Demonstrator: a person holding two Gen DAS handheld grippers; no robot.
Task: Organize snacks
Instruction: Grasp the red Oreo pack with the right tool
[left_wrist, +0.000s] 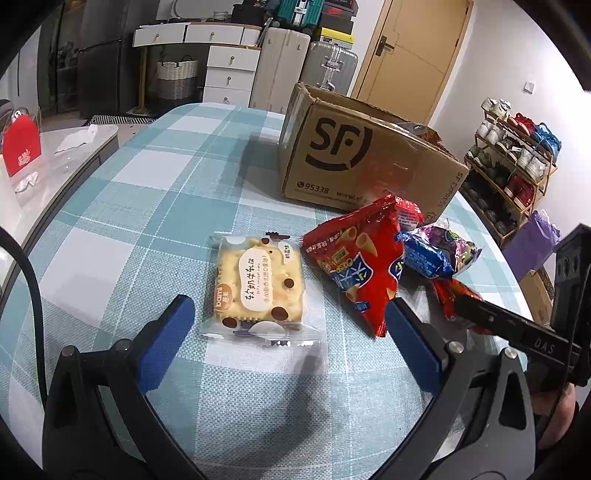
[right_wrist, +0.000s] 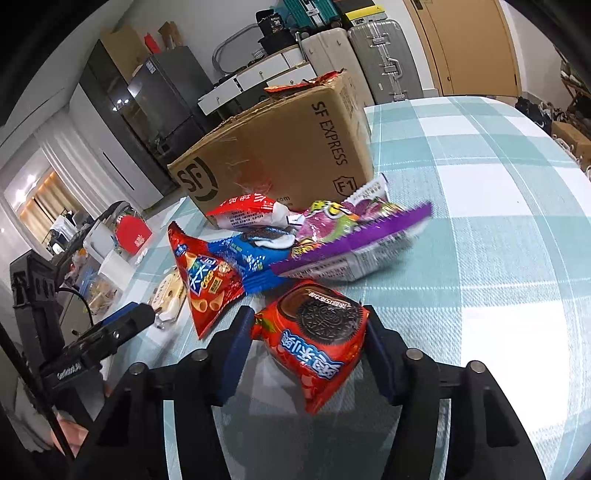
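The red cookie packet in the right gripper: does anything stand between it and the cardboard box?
Yes. The red cookie packet, clamped in the right gripper, has a heap of snacks ahead: the purple packet, the blue packet and another red one lie before the cardboard box. Lifting over them looks possible.

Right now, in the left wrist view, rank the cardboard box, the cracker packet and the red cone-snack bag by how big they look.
1. cardboard box, clearly largest.
2. and 3. red cone-snack bag and cracker packet look about alike; the bag's lower end is hidden behind a gripper finger, so I won't rank them.
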